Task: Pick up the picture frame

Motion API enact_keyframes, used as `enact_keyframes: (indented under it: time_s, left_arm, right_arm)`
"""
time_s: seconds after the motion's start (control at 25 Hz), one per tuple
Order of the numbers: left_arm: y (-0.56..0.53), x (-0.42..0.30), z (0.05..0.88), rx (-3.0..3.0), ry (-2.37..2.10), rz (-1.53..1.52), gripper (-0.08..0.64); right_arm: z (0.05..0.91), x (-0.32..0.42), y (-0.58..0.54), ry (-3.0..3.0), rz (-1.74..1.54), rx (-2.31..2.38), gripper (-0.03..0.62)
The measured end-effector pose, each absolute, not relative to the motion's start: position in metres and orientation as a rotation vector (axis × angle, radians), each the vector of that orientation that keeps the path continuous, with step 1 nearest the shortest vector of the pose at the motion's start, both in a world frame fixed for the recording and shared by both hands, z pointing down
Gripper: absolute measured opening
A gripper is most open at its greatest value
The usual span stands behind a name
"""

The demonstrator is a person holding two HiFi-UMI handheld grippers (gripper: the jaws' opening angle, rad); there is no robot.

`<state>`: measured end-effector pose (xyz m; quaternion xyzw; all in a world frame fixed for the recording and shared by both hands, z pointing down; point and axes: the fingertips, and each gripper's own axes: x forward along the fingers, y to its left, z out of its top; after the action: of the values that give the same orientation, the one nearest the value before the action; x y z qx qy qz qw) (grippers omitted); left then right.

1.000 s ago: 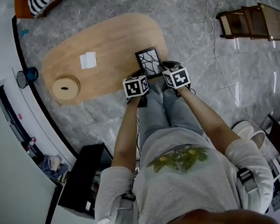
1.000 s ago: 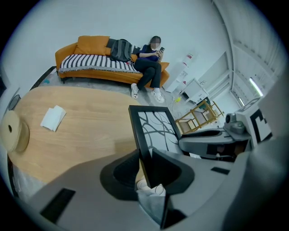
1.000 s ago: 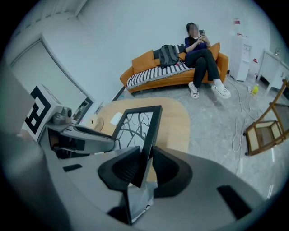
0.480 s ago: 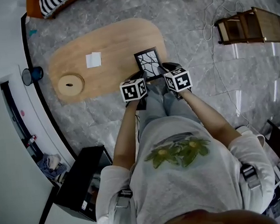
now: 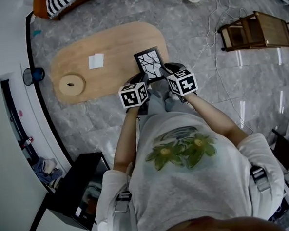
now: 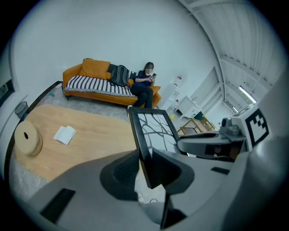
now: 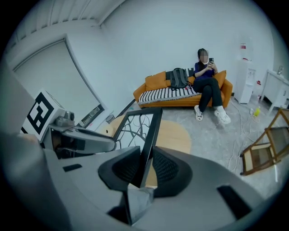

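The picture frame (image 5: 149,63) is black with a branch drawing on white. It is held up above the near end of the oval wooden table (image 5: 106,46). My left gripper (image 5: 144,82) is shut on its lower left edge, and my right gripper (image 5: 165,73) is shut on its lower right edge. In the left gripper view the picture frame (image 6: 153,128) stands edge-on between the dark pads of the left gripper (image 6: 146,169). The right gripper view shows the picture frame's (image 7: 137,128) right border pinched in the right gripper (image 7: 145,167). The frame leans with its top away from me.
A wooden disc with a hole (image 5: 72,85) and a folded white paper (image 5: 96,61) lie on the table. A tipped wooden chair (image 5: 256,30) and cables lie at the right. A black box (image 5: 80,189) is at the lower left. A person sits on an orange sofa (image 6: 108,81).
Both grippers have risen together with the picture frame held between them. The frame now sits higher above the table's end, and both grips are unchanged.
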<state>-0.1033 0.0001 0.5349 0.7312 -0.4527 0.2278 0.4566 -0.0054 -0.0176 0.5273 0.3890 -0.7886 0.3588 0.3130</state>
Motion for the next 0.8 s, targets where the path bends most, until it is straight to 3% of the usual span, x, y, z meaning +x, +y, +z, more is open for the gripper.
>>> enact_keyframes:
  time_s: [0.8]
  left_arm:
    - [0.000,-0.102,0.468,1.891,-1.280,0.501,0.098]
  right_arm:
    - [0.459,-0.004,-0.021,-2.214,0.808,1.074,0.092]
